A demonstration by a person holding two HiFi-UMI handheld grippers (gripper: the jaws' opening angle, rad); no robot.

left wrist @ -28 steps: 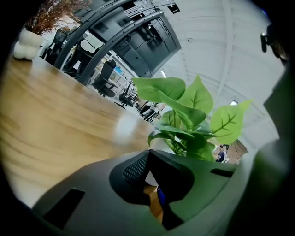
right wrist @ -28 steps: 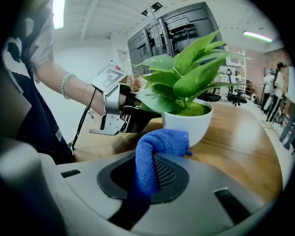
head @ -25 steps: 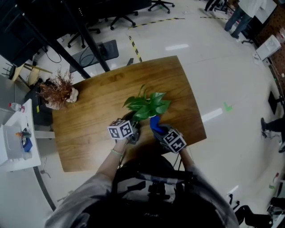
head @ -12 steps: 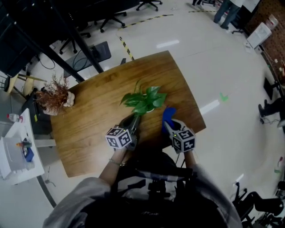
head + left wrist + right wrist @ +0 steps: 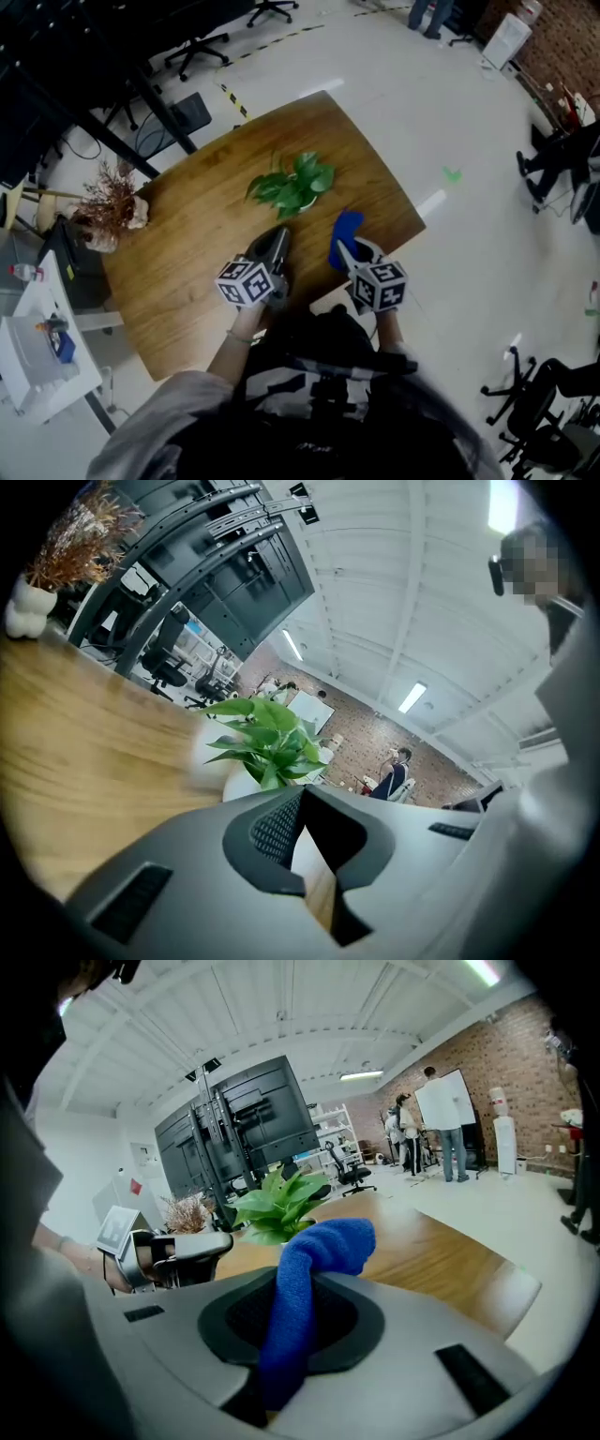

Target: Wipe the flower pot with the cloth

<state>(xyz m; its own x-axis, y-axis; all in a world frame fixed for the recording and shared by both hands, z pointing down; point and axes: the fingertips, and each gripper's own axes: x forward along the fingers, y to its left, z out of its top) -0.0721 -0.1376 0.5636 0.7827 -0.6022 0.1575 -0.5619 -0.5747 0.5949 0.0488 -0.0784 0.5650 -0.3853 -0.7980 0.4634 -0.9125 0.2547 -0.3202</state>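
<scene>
Left claw (image 5: 275, 242) drawn back from the flower pot (image 5: 236, 786), right claw (image 5: 345, 251) and cloth (image 5: 345, 228) pulled away from it

The flower pot (image 5: 296, 190) stands on the bench (image 5: 187, 248). Both claws lie nearer the person than the pot: the left claw (image 5: 276, 238) to its left, and the right claw (image 5: 344, 251), with the cloth (image 5: 347, 228) in it, to its right. A vase of dried twigs (image 5: 111, 202) stands well left of the pot.

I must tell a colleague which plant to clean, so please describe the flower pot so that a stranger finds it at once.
Start at the wooden table. The flower pot stands past its middle, toward the far edge in the head view. It is white and holds broad fresh green leaves, whereas the only other plant, at the table's left corner, is a dry brown bunch.
</scene>
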